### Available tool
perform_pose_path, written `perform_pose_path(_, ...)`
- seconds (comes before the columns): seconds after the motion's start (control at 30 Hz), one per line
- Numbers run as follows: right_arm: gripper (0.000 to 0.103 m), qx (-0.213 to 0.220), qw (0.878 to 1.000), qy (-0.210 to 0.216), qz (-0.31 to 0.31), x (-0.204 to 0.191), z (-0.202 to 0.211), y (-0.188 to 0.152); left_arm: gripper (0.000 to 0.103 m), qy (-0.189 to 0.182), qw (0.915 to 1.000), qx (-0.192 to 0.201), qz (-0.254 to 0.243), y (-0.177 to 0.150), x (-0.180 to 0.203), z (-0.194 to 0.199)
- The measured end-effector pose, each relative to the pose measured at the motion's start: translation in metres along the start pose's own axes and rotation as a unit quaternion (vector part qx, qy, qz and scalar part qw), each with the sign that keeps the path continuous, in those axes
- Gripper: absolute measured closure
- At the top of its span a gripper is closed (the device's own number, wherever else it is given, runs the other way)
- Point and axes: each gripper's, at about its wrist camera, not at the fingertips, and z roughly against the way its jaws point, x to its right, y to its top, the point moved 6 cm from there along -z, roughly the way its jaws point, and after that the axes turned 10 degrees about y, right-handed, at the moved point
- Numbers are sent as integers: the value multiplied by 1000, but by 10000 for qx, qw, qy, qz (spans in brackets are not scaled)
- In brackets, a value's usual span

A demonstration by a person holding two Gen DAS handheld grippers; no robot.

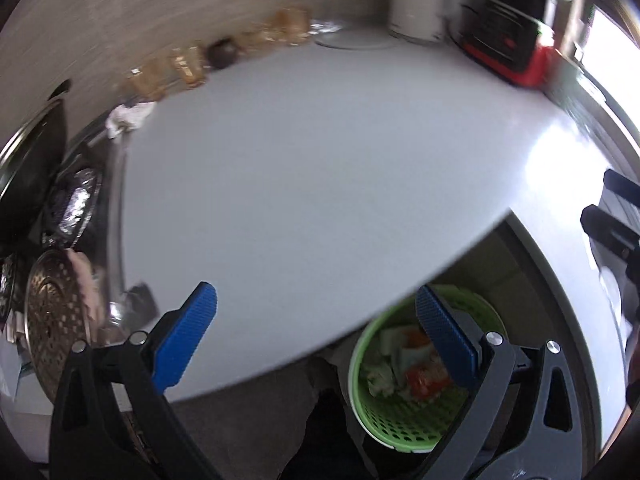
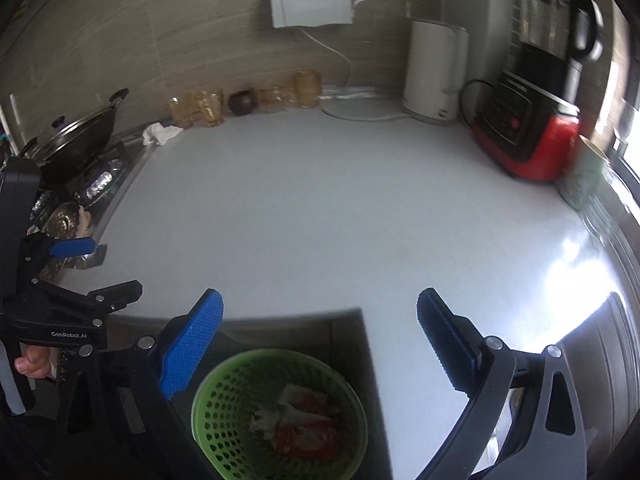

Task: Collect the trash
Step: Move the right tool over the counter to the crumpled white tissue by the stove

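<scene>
A green perforated basket [image 1: 396,428] [image 2: 232,392] stands below the counter's front edge, holding crumpled wrappers and paper [image 1: 420,376] [image 2: 304,428]. A crumpled white tissue [image 1: 128,118] [image 2: 160,133] lies at the far left of the grey counter [image 1: 320,180] [image 2: 320,208], beside the stove. My left gripper [image 1: 320,320] hangs open above the counter's edge and the basket, with nothing between its blue pads. My right gripper [image 2: 320,328] is open and bare too, over the basket. In the right wrist view the left gripper [image 2: 100,270] shows at the left, held by a hand.
Along the back wall stand amber glass jars [image 2: 208,110], a white kettle [image 2: 434,72] and a red-based blender [image 2: 528,128]. A wok [image 2: 80,132] and foil-lined burners [image 1: 76,204] fill the stove at left. A green mug [image 2: 584,176] sits at the right.
</scene>
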Motion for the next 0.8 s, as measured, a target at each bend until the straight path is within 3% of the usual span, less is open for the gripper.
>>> perform_pose_path(0.17, 5, 98, 9984, 341, 433, -32, -31, 45, 8, 85, 9991, 40, 423, 16, -40, -8)
perform_pose_path(0.33, 5, 138, 9908, 955, 949, -79, -82, 102, 8, 255, 9967, 108, 762, 34, -81, -19)
perform_pose_path(0.53, 5, 13, 9770, 1554, 1458, -146, -169, 168, 8, 564, 9925, 173, 1066, 57, -136, -46)
perform_pose_path(0.8, 5, -404, 9598, 2059, 1867, -223, -300, 228, 8, 554, 9900, 27, 1297, 83, -185, -105)
